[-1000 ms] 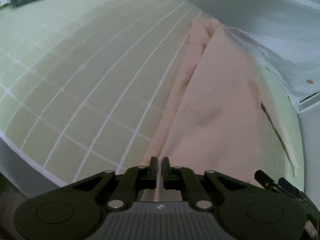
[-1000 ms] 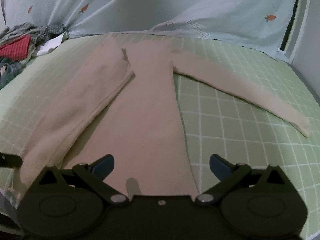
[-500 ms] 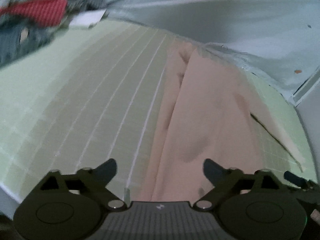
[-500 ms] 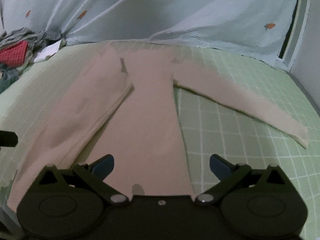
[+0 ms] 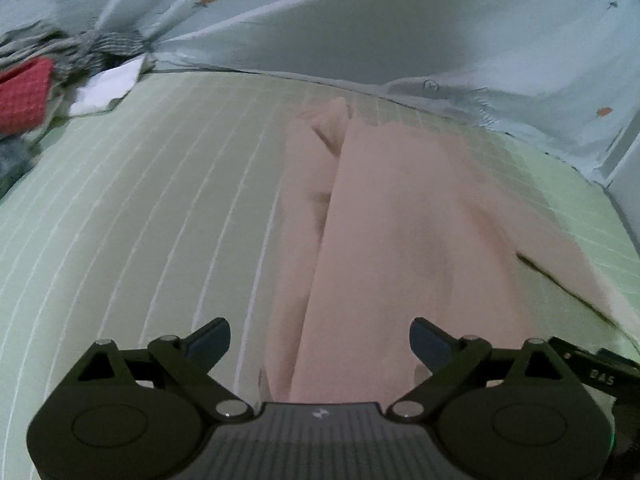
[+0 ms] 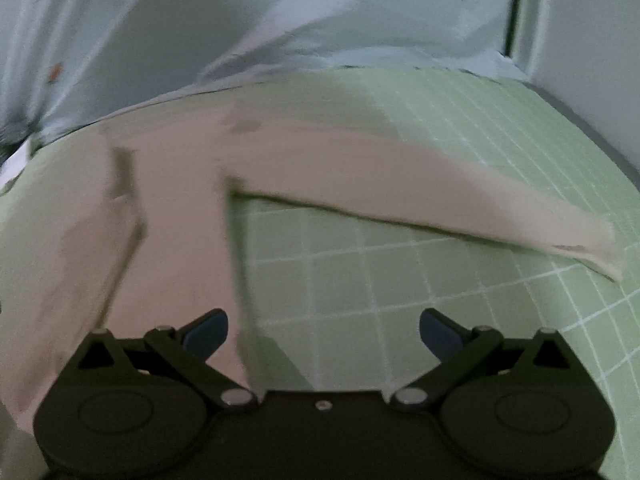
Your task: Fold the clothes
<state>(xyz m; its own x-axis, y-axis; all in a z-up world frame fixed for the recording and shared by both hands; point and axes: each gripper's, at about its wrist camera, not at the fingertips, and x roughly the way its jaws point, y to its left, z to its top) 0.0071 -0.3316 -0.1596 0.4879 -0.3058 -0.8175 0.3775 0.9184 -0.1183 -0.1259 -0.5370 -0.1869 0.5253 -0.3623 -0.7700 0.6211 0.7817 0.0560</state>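
Observation:
A long-sleeved beige garment (image 5: 400, 240) lies flat on the green grid mat (image 5: 140, 220). Its left side is folded over the body, with the fold edge running up the middle of the left wrist view. My left gripper (image 5: 320, 340) is open and empty above the garment's near hem. In the right wrist view the garment's body (image 6: 176, 240) is at the left and its right sleeve (image 6: 440, 204) stretches out to the right across the mat (image 6: 400, 280). My right gripper (image 6: 324, 330) is open and empty, over the body's right edge.
A pale blue curtain with small carrot prints (image 5: 360, 32) hangs along the mat's far edge. A heap of other clothes, one red (image 5: 24, 92), lies at the far left. A grey wall edge (image 6: 580, 40) borders the mat at the right.
My left gripper opened, let go of the garment's folded edge and tilted up. My right gripper stayed open and swung right toward the spread sleeve.

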